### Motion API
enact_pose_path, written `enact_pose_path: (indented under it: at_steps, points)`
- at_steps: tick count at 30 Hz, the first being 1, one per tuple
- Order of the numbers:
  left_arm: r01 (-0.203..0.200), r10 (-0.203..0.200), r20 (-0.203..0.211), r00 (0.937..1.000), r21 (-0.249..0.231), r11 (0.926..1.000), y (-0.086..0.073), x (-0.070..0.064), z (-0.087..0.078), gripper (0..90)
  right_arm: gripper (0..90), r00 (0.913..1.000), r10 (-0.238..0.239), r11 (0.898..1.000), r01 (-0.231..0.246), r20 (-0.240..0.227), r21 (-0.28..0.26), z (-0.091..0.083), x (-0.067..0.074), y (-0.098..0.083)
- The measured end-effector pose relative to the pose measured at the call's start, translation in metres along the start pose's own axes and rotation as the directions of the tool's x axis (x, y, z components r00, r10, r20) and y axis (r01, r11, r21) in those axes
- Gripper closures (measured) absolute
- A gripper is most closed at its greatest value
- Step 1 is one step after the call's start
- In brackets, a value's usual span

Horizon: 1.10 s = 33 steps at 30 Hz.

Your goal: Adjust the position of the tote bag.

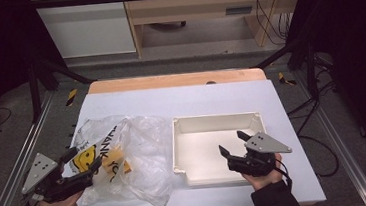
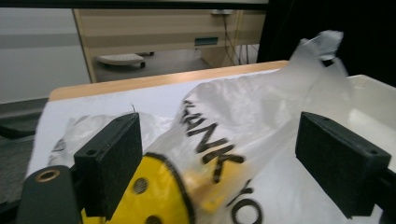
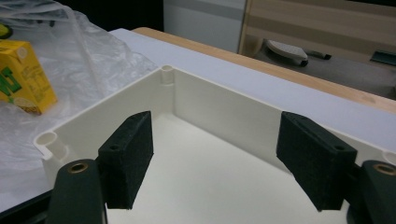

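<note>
Left jaws: the left gripper (image 1: 83, 161) has its jaws spread wide; the clear plastic bag (image 1: 135, 152) lies between and ahead of the pads, which do not press on it.
Right jaws: the right gripper (image 1: 236, 145) has its jaws spread wide with nothing between them, poised over the bare floor of the white tray (image 1: 179, 148).
Left pads: black foam blocks (image 2: 112, 161), one each side of the bag's printed yellow face.
Right pads: black foam blocks (image 3: 128, 156), framing the tray's far inner corner (image 3: 167, 74).
Bag: crumpled, on the left half of the white table sheet (image 1: 181, 100), black lettering and a yellow face on its near-left part; its right edge lies just beside the tray's left wall.
Bag contents: a yellow carton (image 3: 21, 74) seen through the film, near the bag's middle.
Tray: shallow, rectangular, right of centre on the sheet, nothing in it.
Between the grippers: the bulk of the bag and the tray's left wall.
Surroundings: wooden table edge (image 1: 176, 80) beyond the sheet; metal frame rails at both sides; light wooden furniture and cables on the floor behind.
</note>
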<state>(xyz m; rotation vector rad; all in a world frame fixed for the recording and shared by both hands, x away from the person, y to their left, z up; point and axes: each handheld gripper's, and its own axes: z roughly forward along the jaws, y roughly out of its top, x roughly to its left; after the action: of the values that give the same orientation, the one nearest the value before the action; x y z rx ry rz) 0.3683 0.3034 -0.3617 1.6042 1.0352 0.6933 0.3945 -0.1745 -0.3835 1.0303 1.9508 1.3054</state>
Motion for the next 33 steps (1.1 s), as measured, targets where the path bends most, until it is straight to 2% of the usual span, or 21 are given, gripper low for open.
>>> enact_pose_path:
  at_steps: [1,2,5,12,14,15,17,19,21,22,23,25,26,27,28,29,30,31,32,33]
  points:
    - [-0.001,0.001,0.020,0.9998,0.001,1.0000,0.002,-0.007,0.002,14.2,28.0,0.9999,-0.003,1.000,0.003,-0.012,0.000,0.003,0.003,0.001]
    - [-0.001,0.001,0.020,0.9998,0.001,1.0000,0.002,-0.007,0.002,14.4,28.2,0.9998,-0.006,1.000,0.006,-0.021,0.000,0.006,0.006,0.002]
    - [-0.039,0.038,0.030,0.9988,0.032,0.9987,0.002,-0.022,0.004,14.6,30.0,0.9985,-0.019,1.000,0.020,-0.051,0.007,0.011,0.016,0.003]
    - [-0.064,0.060,0.074,0.9954,0.051,0.9967,0.003,-0.037,0.006,14.9,33.1,0.9967,-0.025,0.999,0.027,-0.077,0.024,0.013,0.023,-0.003]
    - [-0.078,0.073,0.089,0.9933,0.059,0.9952,0.003,-0.043,0.009,15.0,33.6,0.9965,-0.023,0.999,0.026,-0.080,0.026,0.014,0.023,-0.003]
    - [-0.100,0.092,0.100,0.9907,0.074,0.9923,0.002,-0.048,0.012,15.5,35.9,0.9957,-0.022,0.999,0.025,-0.090,0.026,0.014,0.025,-0.003]
    - [-0.110,0.101,0.109,0.9890,0.082,0.9906,0.002,-0.050,0.014,16.2,36.8,0.9950,-0.025,0.999,0.027,-0.096,0.025,0.014,0.026,-0.003]
    - [-0.131,0.118,0.132,0.9842,0.094,0.9870,0.004,-0.056,0.020,20.6,40.4,0.9915,-0.028,0.999,0.032,-0.127,0.024,0.015,0.032,-0.001]
    - [-0.131,0.116,0.141,0.9831,0.099,0.9865,0.005,-0.059,0.023,24.1,41.0,0.9903,-0.029,0.999,0.032,-0.136,0.023,0.016,0.034,0.000]
    - [-0.136,0.120,0.143,0.9825,0.107,0.9849,0.007,-0.060,0.025,26.8,42.5,0.9850,-0.030,0.999,0.034,-0.170,0.018,0.017,0.042,0.003]
    - [-0.138,0.120,0.144,0.9823,0.119,0.9833,0.007,-0.061,0.028,26.8,42.5,0.9850,-0.030,0.999,0.034,-0.170,0.018,0.017,0.042,0.003]
    - [-0.141,0.120,0.148,0.9817,0.138,0.9805,0.007,-0.062,0.032,30.7,43.8,0.9789,-0.036,0.999,0.039,-0.201,0.011,0.019,0.051,0.006]
    - [-0.139,0.116,0.153,0.9814,0.154,0.9782,0.005,-0.060,0.036,36.8,45.0,0.9697,-0.037,0.999,0.039,-0.242,0.007,0.022,0.061,0.008]
    - [-0.139,0.116,0.153,0.9814,0.154,0.9782,0.005,-0.060,0.036,38.6,45.0,0.9697,-0.037,0.999,0.039,-0.242,0.007,0.022,0.061,0.008]
    - [-0.142,0.117,0.157,0.9807,0.162,0.9766,0.005,-0.059,0.037,42.0,45.6,0.9592,-0.038,0.999,0.042,-0.280,0.009,0.026,0.072,0.009]
    - [-0.141,0.116,0.156,0.9809,0.165,0.9761,0.004,-0.058,0.038,42.0,45.6,0.9592,-0.038,0.999,0.042,-0.280,0.009,0.026,0.072,0.009]
    - [-0.136,0.111,0.154,0.9819,0.169,0.9762,0.003,-0.057,0.039,45.1,46.0,0.9531,-0.040,0.999,0.045,-0.300,0.012,0.029,0.078,0.010]
    - [-0.129,0.104,0.150,0.9833,0.169,0.9773,0.002,-0.056,0.039,51.8,46.8,0.9392,-0.045,0.998,0.056,-0.341,0.023,0.035,0.090,0.009]
    - [-0.133,0.107,0.152,0.9826,0.174,0.9758,0.002,-0.054,0.039,51.8,46.8,0.9392,-0.045,0.998,0.056,-0.341,0.023,0.035,0.090,0.009]
    - [-0.126,0.100,0.153,0.9831,0.175,0.9764,0.001,-0.054,0.039,56.1,47.1,0.9325,-0.050,0.998,0.064,-0.358,0.027,0.038,0.097,0.008]
